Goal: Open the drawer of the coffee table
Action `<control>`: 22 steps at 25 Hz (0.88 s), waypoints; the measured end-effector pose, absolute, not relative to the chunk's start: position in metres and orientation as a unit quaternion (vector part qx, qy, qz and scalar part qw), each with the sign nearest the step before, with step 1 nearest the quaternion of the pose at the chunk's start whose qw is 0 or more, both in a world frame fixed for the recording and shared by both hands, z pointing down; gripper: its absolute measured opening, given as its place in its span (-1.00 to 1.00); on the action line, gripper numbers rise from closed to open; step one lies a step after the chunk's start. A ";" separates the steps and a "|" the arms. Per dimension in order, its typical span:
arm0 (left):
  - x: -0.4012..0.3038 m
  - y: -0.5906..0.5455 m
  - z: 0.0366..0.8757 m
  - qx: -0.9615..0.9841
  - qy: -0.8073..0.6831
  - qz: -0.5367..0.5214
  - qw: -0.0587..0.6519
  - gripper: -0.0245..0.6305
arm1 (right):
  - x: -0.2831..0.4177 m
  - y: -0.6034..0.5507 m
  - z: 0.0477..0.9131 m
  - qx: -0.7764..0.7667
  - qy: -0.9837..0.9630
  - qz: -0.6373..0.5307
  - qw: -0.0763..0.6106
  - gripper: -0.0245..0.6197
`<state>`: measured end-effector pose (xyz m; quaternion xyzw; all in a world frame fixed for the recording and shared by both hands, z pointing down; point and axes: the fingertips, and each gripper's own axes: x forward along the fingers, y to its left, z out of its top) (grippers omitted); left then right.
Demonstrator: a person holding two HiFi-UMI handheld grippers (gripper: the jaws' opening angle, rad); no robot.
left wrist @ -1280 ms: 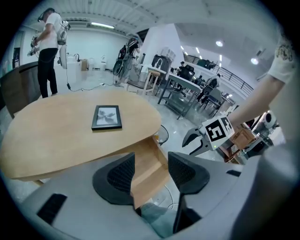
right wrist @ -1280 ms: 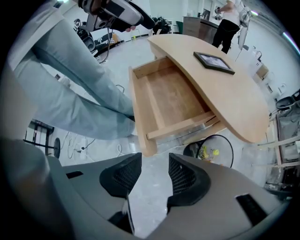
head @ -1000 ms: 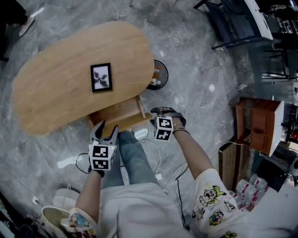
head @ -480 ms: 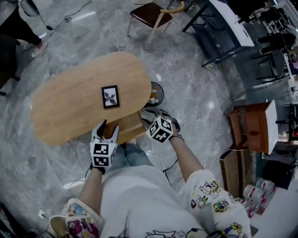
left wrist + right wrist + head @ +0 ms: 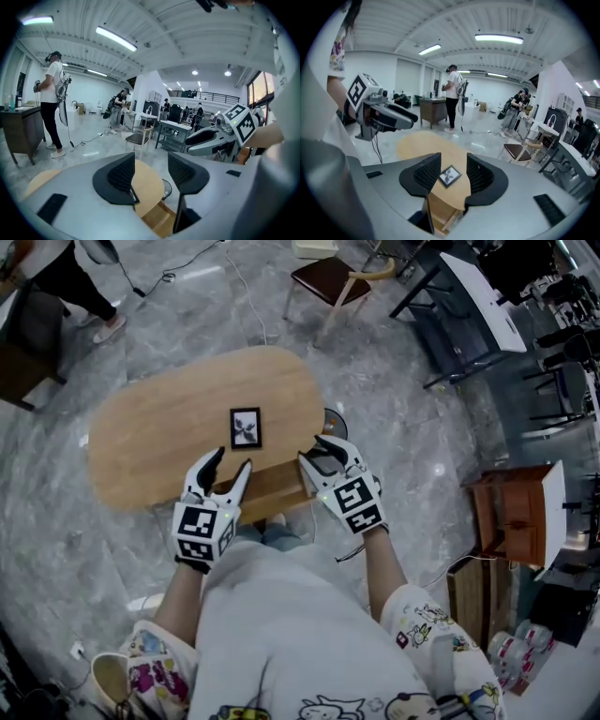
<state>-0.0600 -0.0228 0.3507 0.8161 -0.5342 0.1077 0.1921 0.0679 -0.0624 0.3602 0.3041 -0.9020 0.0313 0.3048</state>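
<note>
Already drawn out from under the near edge of the coffee table (image 5: 159, 442): the drawer (image 5: 270, 488), in the same pale wood as the oval top. On that top, close to the edge above the drawer, a small black picture frame (image 5: 246, 427) lying flat.

Above the table's near edge, to the left of the drawer, the left gripper (image 5: 232, 463), jaws spread wide with nothing between them, only tabletop and drawer showing through the gap. To the right of the drawer, the right gripper (image 5: 313, 449), jaws likewise well apart and holding nothing, framing the picture frame and drawer far below.

Under the table, grey marbled floor (image 5: 394, 399). Just off the table's right end, a dark round stand (image 5: 332, 416). Beyond the table's far side, a wooden chair (image 5: 330, 276) and a standing person (image 5: 80, 277). Well off to the table's right, a brown cabinet (image 5: 511, 512).

Against a second ago: both grippers lifted up and away from the drawer front, table smaller in the head view, chair newly in sight, drawer pulled out as before.
</note>
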 end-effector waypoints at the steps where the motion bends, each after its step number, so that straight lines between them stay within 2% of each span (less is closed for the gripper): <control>1: -0.063 -0.021 0.343 0.816 -0.537 0.101 0.190 -0.32 | 0.066 -0.061 0.348 0.308 -0.908 0.043 0.279 -0.44; 7: -0.078 -0.005 0.308 0.806 -0.557 0.075 0.186 -0.35 | 0.064 -0.054 0.286 0.323 -0.930 0.142 0.102 -0.44; 11: -0.082 0.003 0.294 0.801 -0.564 0.064 0.192 -0.45 | 0.078 -0.053 0.260 0.341 -0.925 0.167 0.026 -0.48; 13: -0.081 0.007 0.290 0.799 -0.567 0.057 0.192 -0.51 | 0.088 -0.052 0.253 0.354 -0.919 0.172 0.009 -0.49; 18: -0.074 0.014 0.284 0.803 -0.565 0.051 0.183 -0.65 | 0.109 -0.046 0.256 0.379 -0.908 0.176 0.007 -0.76; 22: -0.070 0.021 0.282 0.803 -0.565 0.049 0.181 -0.75 | 0.118 -0.037 0.258 0.390 -0.905 0.168 0.009 -0.87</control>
